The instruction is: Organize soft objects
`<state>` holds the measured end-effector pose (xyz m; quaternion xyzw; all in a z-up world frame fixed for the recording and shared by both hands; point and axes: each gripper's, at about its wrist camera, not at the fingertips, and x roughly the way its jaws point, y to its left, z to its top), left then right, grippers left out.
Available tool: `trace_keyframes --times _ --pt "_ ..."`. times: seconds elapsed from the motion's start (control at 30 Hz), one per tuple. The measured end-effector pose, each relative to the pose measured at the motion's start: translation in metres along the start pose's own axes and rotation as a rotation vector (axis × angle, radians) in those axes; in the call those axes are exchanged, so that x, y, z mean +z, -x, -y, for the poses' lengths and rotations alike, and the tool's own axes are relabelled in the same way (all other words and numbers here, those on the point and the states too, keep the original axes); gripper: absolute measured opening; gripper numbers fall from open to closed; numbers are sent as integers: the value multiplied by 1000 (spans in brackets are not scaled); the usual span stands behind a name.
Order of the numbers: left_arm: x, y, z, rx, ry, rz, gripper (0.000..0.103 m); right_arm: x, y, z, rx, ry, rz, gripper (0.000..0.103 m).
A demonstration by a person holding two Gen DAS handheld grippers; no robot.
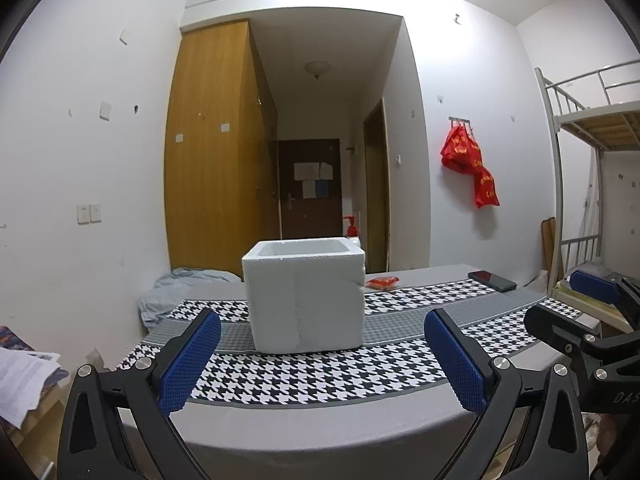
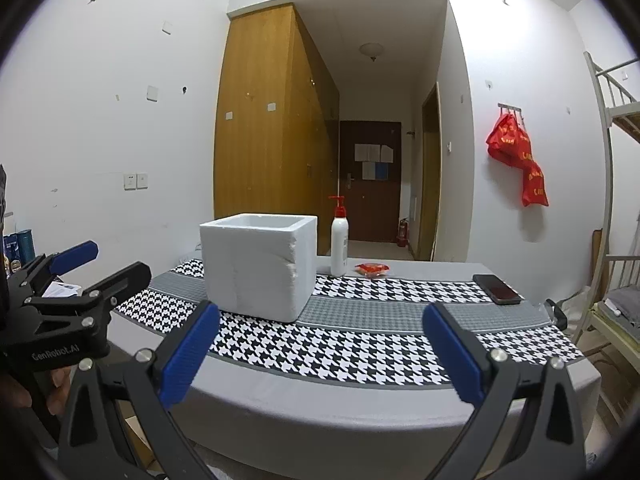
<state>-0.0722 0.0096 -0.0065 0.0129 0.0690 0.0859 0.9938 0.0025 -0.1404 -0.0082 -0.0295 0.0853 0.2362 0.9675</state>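
Both the left gripper [image 1: 322, 356] and right gripper [image 2: 320, 354] hang spread and empty before a houndstooth-clothed table [image 2: 320, 344]. Sorting looks unstarted: the red soft packet [image 2: 372, 269] lies at one o'clock behind the open foam box [image 2: 256, 268]. A pump bottle [image 2: 339, 244], phone [image 2: 497, 289] and dormitory hallway complete the scene.

Ahead of the left gripper [image 1: 322, 354], whose pads are ribbed blue rubber, a matt, grainy white foam box [image 1: 306, 294] sits on woven houndstooth cloth [image 1: 320, 376]. Beyond lie a glossy phone [image 2: 497, 289] and a shiny red packet [image 2: 372, 269].
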Motion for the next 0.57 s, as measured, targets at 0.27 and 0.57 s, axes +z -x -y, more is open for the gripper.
trace_keyframes --times 0.27,0.57 --pt "-3 -5 -3 5 7 -15 102 -4 -4 -2 13 4 -2 103" --pt "-7 -6 -3 3 8 -24 102 -7 -10 -1 15 4 -22 103"
